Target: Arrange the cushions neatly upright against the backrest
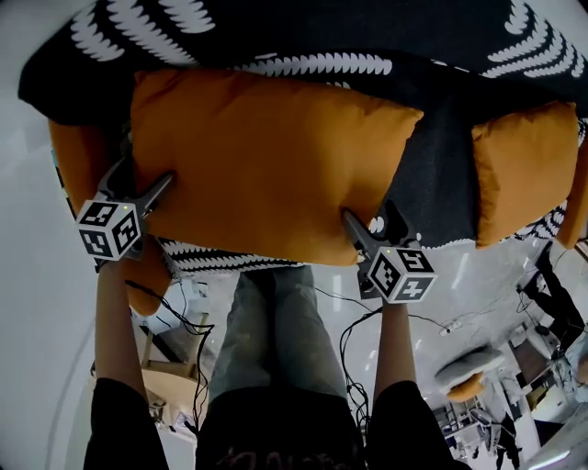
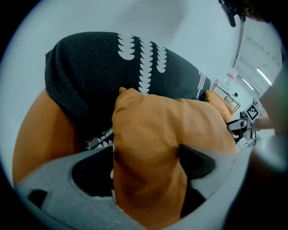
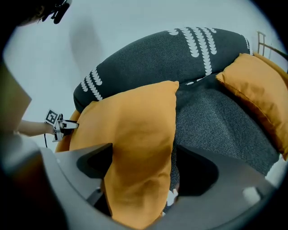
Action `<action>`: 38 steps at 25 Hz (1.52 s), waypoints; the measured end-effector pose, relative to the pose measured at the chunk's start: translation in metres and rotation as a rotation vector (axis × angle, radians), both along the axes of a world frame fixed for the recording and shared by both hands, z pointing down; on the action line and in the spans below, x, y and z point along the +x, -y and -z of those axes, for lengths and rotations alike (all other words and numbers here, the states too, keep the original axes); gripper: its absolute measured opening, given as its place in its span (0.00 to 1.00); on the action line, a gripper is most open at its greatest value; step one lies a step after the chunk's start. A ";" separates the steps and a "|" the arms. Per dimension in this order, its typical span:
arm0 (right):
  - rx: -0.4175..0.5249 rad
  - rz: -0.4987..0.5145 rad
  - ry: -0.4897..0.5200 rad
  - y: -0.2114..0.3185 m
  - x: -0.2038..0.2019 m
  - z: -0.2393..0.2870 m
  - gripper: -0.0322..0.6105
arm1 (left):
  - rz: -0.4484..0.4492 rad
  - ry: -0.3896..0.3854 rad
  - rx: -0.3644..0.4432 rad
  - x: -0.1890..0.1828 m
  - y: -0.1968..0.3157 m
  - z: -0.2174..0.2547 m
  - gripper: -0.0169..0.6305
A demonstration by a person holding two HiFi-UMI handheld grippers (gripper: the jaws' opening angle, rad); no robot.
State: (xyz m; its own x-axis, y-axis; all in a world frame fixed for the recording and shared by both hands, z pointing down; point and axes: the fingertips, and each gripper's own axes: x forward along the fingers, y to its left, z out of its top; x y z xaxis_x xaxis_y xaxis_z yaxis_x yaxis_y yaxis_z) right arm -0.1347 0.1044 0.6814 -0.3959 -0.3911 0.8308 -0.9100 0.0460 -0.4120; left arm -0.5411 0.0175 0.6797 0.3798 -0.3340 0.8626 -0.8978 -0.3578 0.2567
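A big orange cushion (image 1: pixel 266 156) lies across the dark grey sofa seat (image 1: pixel 441 174), in front of the leaf-patterned backrest (image 1: pixel 276 27). My left gripper (image 1: pixel 142 184) straddles its left end and my right gripper (image 1: pixel 363 229) straddles its near right corner. In the left gripper view the cushion (image 2: pixel 162 134) fills the space between the jaws of the left gripper (image 2: pixel 146 161), with a sliver of gap on the left side. In the right gripper view the cushion (image 3: pixel 130 134) sits between the jaws of the right gripper (image 3: pixel 144 168), clear of the right jaw. Both grippers are open.
A second orange cushion (image 1: pixel 519 170) leans at the sofa's right end and a third (image 1: pixel 78 161) sits at the left end. The person's legs (image 1: pixel 276 340) stand against the sofa front. Cables (image 1: pixel 354 330) and a wooden stool (image 1: pixel 170 376) are on the floor.
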 end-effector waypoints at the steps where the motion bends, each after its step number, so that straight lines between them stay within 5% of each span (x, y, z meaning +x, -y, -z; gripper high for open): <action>1: -0.004 0.003 0.005 -0.002 0.002 -0.005 0.76 | -0.004 -0.003 -0.005 0.002 -0.001 -0.004 0.74; 10: -0.017 0.034 0.096 0.008 -0.020 -0.028 0.78 | 0.030 -0.086 -0.049 -0.009 0.002 -0.026 0.75; 17: -0.028 0.083 0.127 0.016 -0.029 -0.030 0.71 | -0.017 -0.115 -0.133 0.002 0.002 -0.033 0.60; 29: 0.050 0.183 -0.006 0.021 -0.038 0.010 0.49 | -0.004 -0.043 0.047 0.015 0.000 0.013 0.28; 38: 0.191 0.235 -0.103 0.040 -0.039 0.068 0.46 | 0.071 -0.066 0.162 0.016 -0.012 0.071 0.24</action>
State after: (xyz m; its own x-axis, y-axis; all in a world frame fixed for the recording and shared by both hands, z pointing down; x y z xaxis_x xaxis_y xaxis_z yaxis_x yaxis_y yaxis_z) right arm -0.1738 0.0639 0.6134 -0.4115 -0.4518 0.7916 -0.9018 0.3280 -0.2815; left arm -0.5253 0.0296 0.6085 0.4043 -0.4949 0.7691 -0.9054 -0.3355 0.2601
